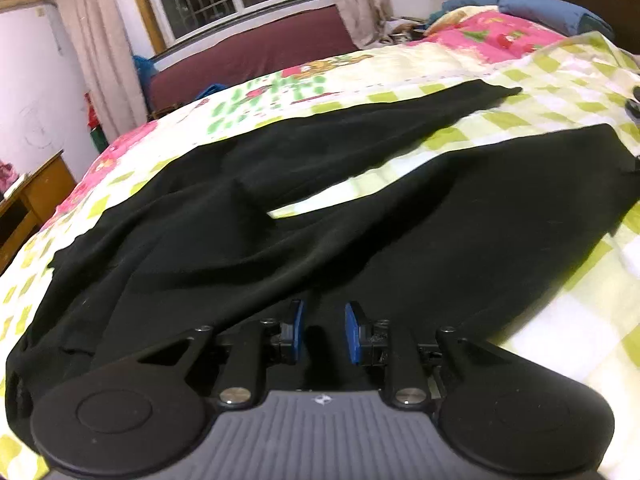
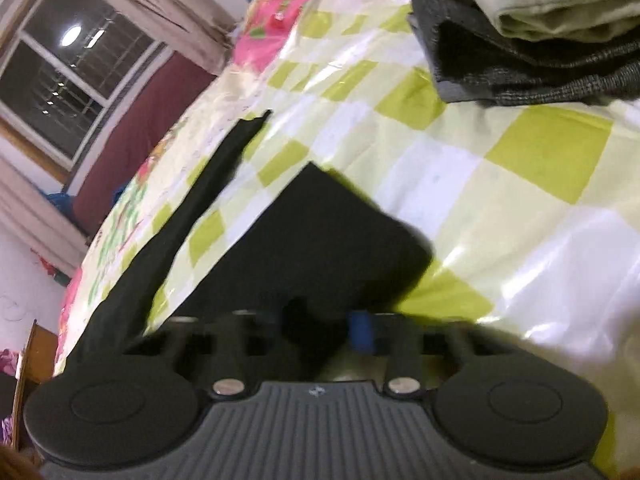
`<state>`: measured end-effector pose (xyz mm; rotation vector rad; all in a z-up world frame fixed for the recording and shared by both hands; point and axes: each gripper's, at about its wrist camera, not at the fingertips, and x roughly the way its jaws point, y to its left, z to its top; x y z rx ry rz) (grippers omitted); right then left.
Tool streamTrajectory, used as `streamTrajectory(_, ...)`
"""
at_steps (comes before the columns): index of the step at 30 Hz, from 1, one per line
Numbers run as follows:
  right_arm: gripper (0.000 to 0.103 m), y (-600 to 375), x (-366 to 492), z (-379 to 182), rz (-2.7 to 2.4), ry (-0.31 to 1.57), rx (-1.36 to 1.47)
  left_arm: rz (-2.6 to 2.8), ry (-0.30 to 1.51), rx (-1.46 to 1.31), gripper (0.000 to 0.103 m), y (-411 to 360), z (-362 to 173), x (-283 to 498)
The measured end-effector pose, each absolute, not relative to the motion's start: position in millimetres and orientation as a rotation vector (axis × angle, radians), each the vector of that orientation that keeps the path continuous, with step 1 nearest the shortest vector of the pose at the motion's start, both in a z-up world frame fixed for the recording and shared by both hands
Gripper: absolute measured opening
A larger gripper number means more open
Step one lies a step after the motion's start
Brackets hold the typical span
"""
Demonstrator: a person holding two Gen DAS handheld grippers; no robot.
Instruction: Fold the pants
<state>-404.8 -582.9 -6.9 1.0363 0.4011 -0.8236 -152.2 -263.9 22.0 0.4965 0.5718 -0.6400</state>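
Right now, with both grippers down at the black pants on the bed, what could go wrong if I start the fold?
1. The black pants lie with legs splayed apart and ripples near the left gripper; folding now may trap creases.
2. The right gripper view is blurred, so its hold on the near leg end is uncertain; the cloth may slip.
3. The stack of folded clothes lies close beyond that leg; a wide swing might knock it.
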Motion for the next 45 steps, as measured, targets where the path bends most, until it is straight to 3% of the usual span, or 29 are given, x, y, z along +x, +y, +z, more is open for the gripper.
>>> streamTrajectory(7,0.005,-576,-448,23,-0.828,0.31,0.962,-0.705,0.572,0.513,0.039,-274,9,-158)
streamTrajectory(12,0.006,-586,-442,8,-0.92,0.513,0.894,-0.721,0.557,0.584,0.04,-277,3,-169)
streamTrajectory(13,0.012,-584,-441,12,-0.927,0.526,0.874,-0.723,0.555,0.568,0.04,-274,8,-169)
streamTrajectory(21,0.016,-520,-460,82,-0.939,0.554,0.641,-0.652,0.469,0.434,0.041,-210,64,-166)
streamTrajectory(27,0.016,-467,-430,113,-0.788,0.626,0.522,-0.615,0.455,0.434,0.042,-181,63,-170)
streamTrajectory(39,0.018,-454,-349,50,-0.586,0.754,0.474,-0.573,0.526,0.502,0.044,-185,32,-143)
streamTrajectory(40,0.022,-457,-344,40,-0.576,0.785,0.478,-0.571,0.546,0.515,0.044,-185,27,-135)
streamTrajectory(42,0.019,-466,-331,20,-0.57,0.894,0.461,-0.583,0.615,0.539,0.044,-180,18,-114)
streamTrajectory(45,0.024,-462,-317,46,-0.477,0.908,0.37,-0.657,0.619,0.461,0.044,-158,42,-86)
